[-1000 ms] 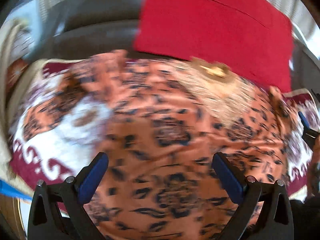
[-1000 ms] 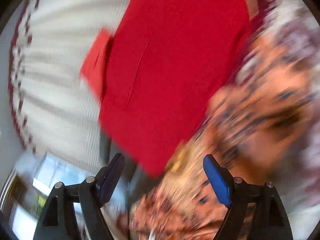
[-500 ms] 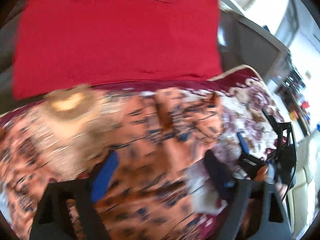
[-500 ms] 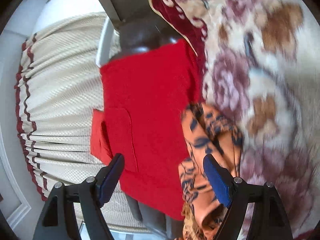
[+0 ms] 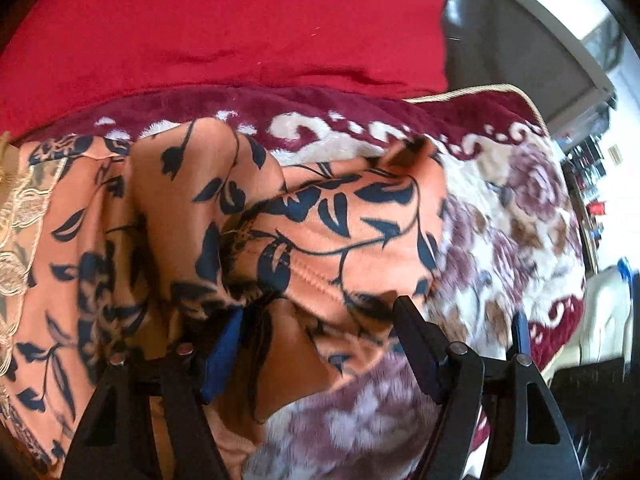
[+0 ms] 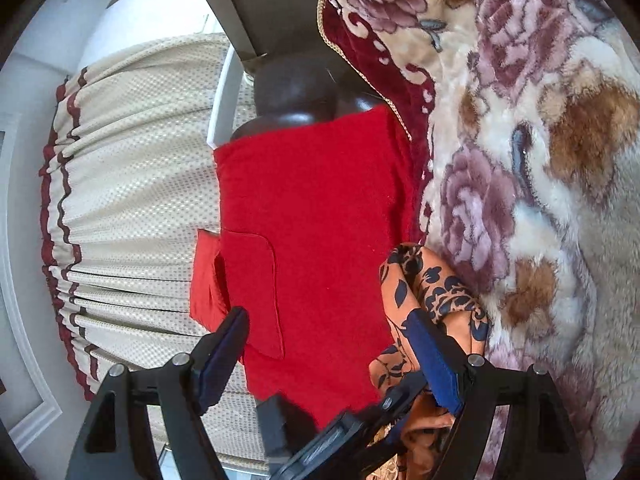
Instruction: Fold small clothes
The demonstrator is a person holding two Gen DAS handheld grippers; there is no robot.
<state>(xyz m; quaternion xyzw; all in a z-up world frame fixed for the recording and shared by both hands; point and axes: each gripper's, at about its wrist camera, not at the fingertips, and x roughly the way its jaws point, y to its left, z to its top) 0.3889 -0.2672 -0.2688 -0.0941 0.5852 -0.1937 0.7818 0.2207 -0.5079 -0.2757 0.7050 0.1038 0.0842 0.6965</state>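
Your orange garment [image 5: 328, 220] is a smooth, slightly shiny cloth printed with dark navy leaves and curling vines, and it lies rumpled in soft folds across the middle and left of the left wrist view. A stitched seam runs through it near the centre, and a strip of cream lace [image 5: 18, 216] edges it at the far left. Under it spreads a thick plush blanket [image 5: 516, 216], cream with mauve roses, brown patches and a maroon scrolled border. A flat red cushion [image 5: 224, 20] of finely ribbed fabric fills the top of that frame.

Your left gripper [image 5: 320, 344] points down into the garment. A bunched fold sits between its fingers and drapes over the blue left pad; the jaws stand fairly wide, and you cannot tell from this view whether they press the cloth.

Your right gripper [image 6: 332, 360] is released, with nothing between its pads. The garment's end [image 6: 432, 292] lies just beside its right finger at the lower centre, against the cushion. A cream dotted curtain [image 6: 132, 200] with pleats fills the left.
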